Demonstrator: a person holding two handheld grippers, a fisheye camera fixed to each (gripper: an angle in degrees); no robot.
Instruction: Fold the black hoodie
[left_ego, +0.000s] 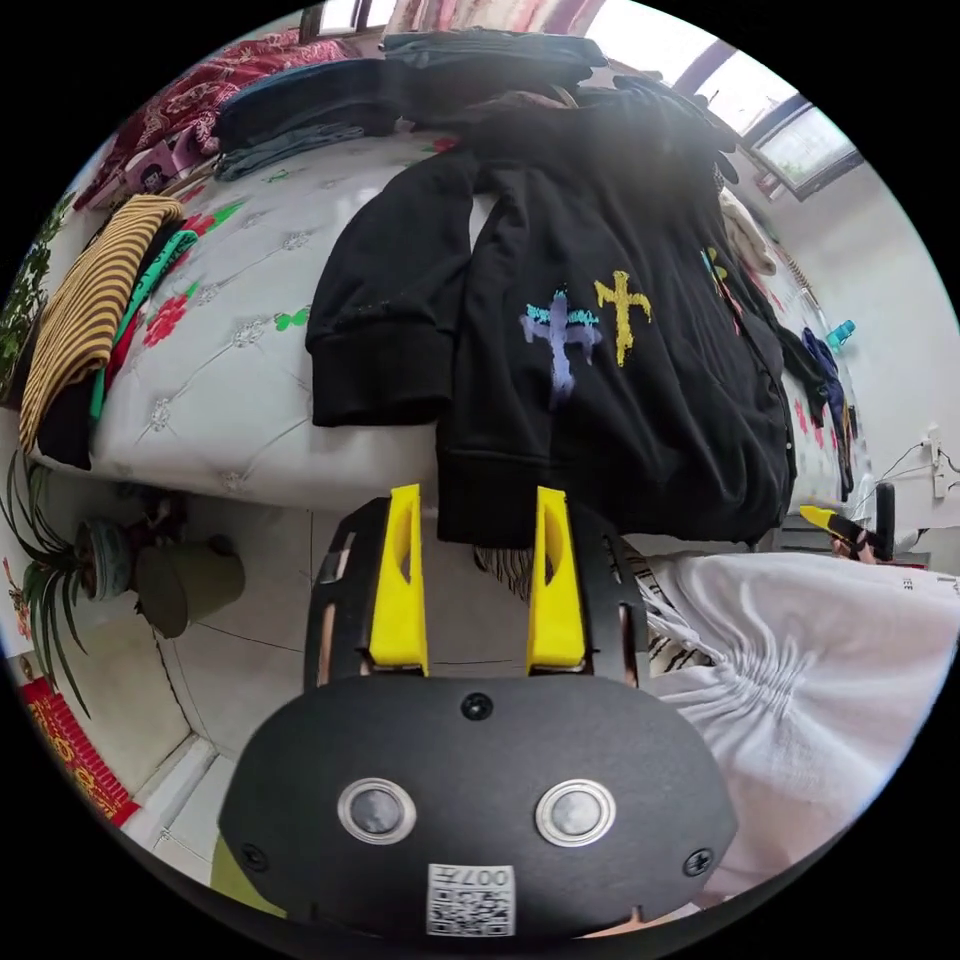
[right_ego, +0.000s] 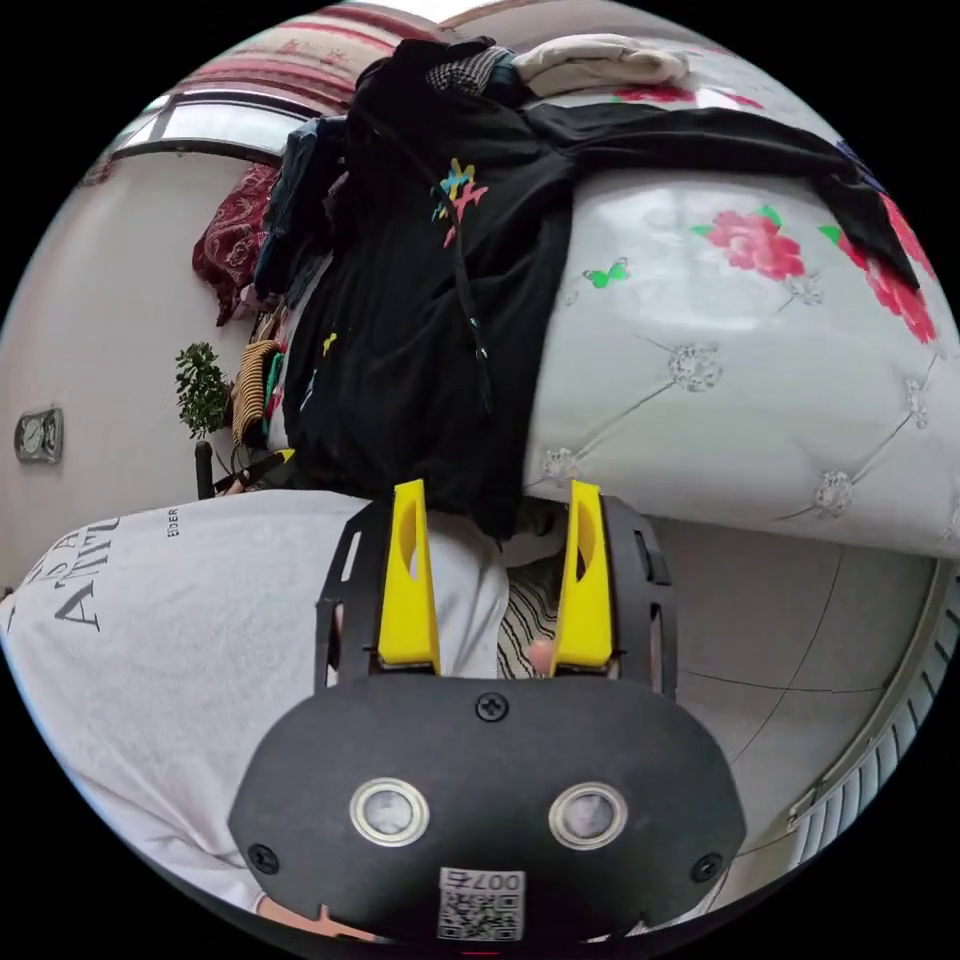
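Black hoodie (left_ego: 600, 330) spread over edge of mattress (left_ego: 230, 390), hem overhanging; both grippers released, nothing grasped.

Left gripper view, left to right: potted plant (left_ego: 60, 570) on tiled floor (left_ego: 260, 620); striped yellow-brown garment (left_ego: 90, 300) draped over mattress corner; folded dark clothes (left_ego: 300, 110) stacked at far side; hoodie lying flat, one sleeve cuff (left_ego: 375, 375) near the edge, blue and yellow cross prints on the body. Left gripper (left_ego: 478, 510) just below the hem, yellow jaws parted on either side of it, not pressing. White shirt (left_ego: 800, 650) of the person at right, with other gripper (left_ego: 835, 522) beyond it. Right gripper view: hoodie (right_ego: 420, 350) hanging over quilted floral mattress (right_ego: 740, 400); right gripper (right_ego: 495, 505) under the lower corner, jaws spread, clear of cloth.
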